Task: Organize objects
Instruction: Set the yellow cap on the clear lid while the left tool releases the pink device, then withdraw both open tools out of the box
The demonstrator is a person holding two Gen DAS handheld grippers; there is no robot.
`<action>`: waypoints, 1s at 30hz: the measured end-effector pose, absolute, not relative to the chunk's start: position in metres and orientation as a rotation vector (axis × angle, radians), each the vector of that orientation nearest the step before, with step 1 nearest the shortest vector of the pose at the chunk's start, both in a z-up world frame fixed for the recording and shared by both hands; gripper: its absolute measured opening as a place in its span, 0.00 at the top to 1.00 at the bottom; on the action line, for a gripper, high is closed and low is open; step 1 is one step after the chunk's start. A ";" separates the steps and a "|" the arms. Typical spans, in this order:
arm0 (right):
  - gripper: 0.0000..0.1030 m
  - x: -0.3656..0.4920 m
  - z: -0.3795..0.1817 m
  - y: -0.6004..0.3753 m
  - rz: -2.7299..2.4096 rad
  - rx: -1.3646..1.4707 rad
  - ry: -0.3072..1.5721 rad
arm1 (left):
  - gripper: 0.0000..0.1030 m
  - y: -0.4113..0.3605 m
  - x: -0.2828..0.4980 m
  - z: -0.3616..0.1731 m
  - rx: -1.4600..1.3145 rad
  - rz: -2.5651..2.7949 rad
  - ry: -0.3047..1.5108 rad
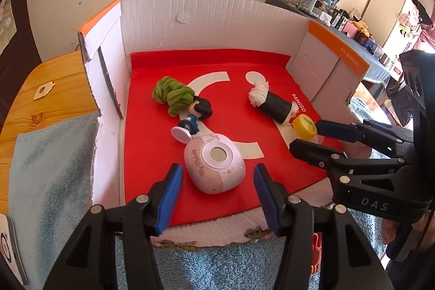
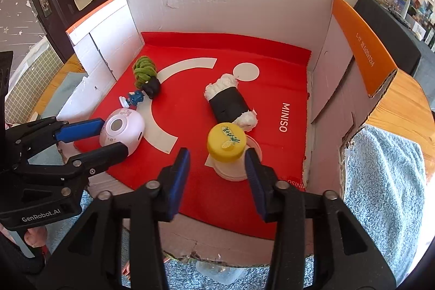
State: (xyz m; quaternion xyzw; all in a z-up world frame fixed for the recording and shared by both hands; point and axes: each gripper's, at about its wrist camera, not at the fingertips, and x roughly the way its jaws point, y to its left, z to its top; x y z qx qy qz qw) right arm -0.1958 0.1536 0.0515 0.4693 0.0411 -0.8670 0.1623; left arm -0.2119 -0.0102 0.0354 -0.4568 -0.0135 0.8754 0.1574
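Right wrist view, yellow-capped bottle [image 2: 227, 151] between open right gripper [image 2: 217, 178]

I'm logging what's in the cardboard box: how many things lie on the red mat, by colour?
Green yarn: 1
Blue figurine: 1
Pink camera: 1
Black-and-white roll: 1
Yellow-lidded cup: 1
Total: 5

Glossy plastic camera [image 1: 214, 167] on matt red paper liner [image 1: 231, 67].
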 end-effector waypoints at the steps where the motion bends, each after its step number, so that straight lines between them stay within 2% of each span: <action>1: 0.48 -0.194 0.052 0.153 -2.474 1.330 0.119 | 0.43 -0.010 -0.211 0.036 -1.303 2.507 -0.038; 12: 0.48 -0.179 0.060 0.155 -2.483 1.295 0.098 | 0.43 -0.016 -0.196 0.040 -1.288 2.513 -0.058; 22: 0.35 -0.158 0.072 0.154 -2.504 1.234 0.104 | 0.39 -0.019 -0.182 0.046 -1.258 2.524 -0.074; 30: 0.27 -0.140 0.083 0.159 -2.531 1.184 0.084 | 0.30 -0.021 -0.166 0.054 -1.214 2.536 -0.075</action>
